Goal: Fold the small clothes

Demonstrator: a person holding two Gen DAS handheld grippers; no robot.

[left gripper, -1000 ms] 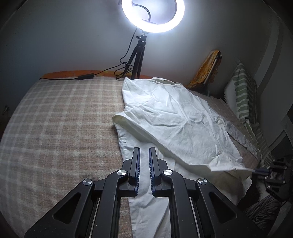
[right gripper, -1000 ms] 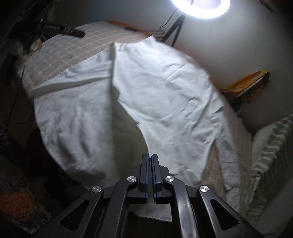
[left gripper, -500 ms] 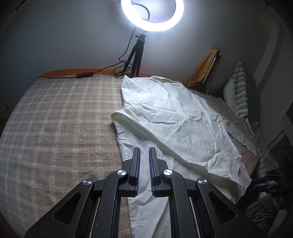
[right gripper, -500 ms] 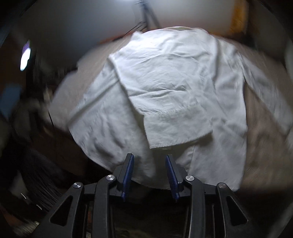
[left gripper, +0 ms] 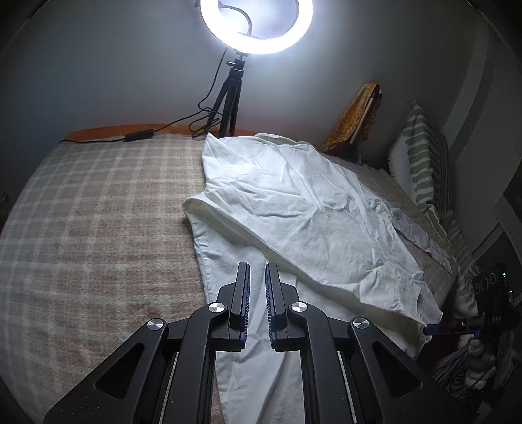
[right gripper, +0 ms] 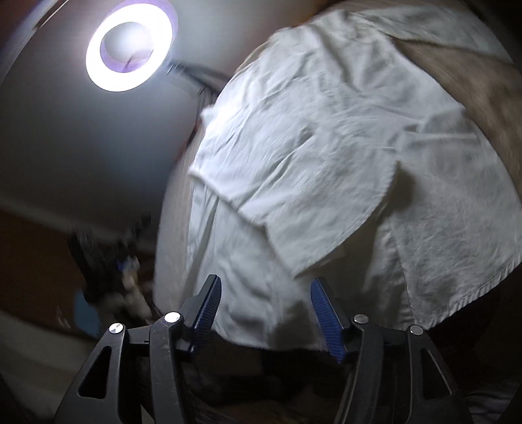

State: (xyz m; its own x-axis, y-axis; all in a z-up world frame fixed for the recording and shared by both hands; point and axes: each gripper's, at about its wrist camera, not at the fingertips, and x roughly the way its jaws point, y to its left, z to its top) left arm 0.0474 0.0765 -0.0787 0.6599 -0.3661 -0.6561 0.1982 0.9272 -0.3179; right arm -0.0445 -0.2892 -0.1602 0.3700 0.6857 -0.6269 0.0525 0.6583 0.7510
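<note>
A white shirt (left gripper: 310, 212) lies spread on the plaid blanket (left gripper: 98, 228), one side folded over its middle. My left gripper (left gripper: 257, 265) hovers over the shirt's near left part; its jaws are almost together with nothing between them. In the right wrist view the shirt (right gripper: 326, 146) fills the blurred, tilted picture. My right gripper (right gripper: 265, 280) sits at the near hem, its jaws opening, with no cloth pressed between the blue pads. From the left wrist view the right gripper (left gripper: 456, 324) shows at the bed's right edge, just off the shirt's corner.
A lit ring light (left gripper: 256, 26) on a black tripod (left gripper: 228, 107) stands at the bed's far edge, its cable trailing left. A green-striped pillow (left gripper: 421, 163) and a yellow cloth-covered object (left gripper: 355, 114) lean at the far right. Bare blanket lies left of the shirt.
My right gripper let go of the shirt's corner, which dropped flat onto the shirt. Its jaws spread apart, and it rolled and sank toward the hem. The left gripper stayed put.
</note>
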